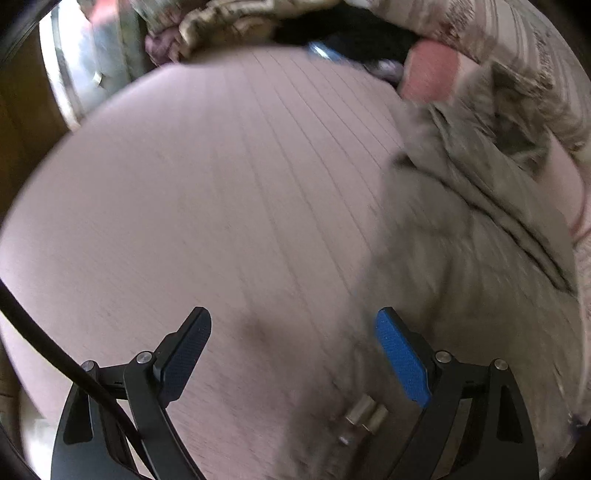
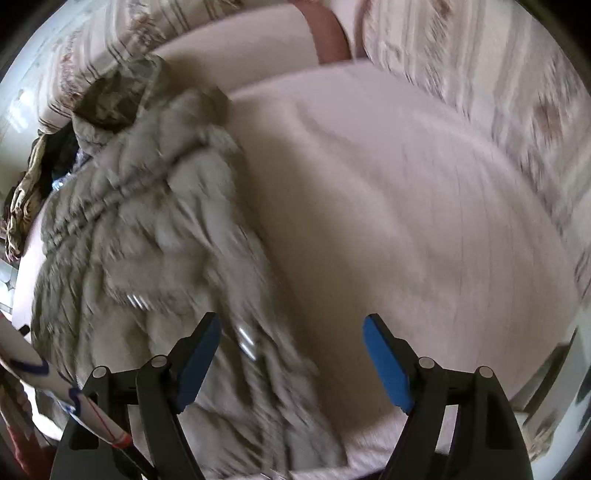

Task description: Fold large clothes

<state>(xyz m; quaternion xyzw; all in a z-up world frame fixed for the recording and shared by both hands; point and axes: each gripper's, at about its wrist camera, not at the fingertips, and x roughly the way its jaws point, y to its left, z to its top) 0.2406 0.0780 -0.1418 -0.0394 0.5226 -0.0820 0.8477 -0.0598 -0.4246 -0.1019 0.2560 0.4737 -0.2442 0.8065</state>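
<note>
A grey-beige puffy jacket (image 1: 480, 229) lies crumpled on a pale pink bed sheet (image 1: 221, 184), filling the right side of the left wrist view. In the right wrist view the jacket (image 2: 147, 236) fills the left half. My left gripper (image 1: 293, 325) is open and empty above the sheet, with the jacket's edge and metal snaps (image 1: 364, 417) just below its blue finger (image 1: 400, 362). My right gripper (image 2: 291, 328) is open and empty, its left finger (image 2: 195, 365) over the jacket's lower edge. Both views are motion-blurred.
A striped patterned quilt (image 2: 480, 92) is bunched along the far side of the bed. A pink pillow (image 1: 432, 70) and dark clothes (image 1: 351, 33) lie at the far end. A wooden frame and window (image 1: 62, 74) are at far left. Papers (image 2: 55, 387) lie at lower left.
</note>
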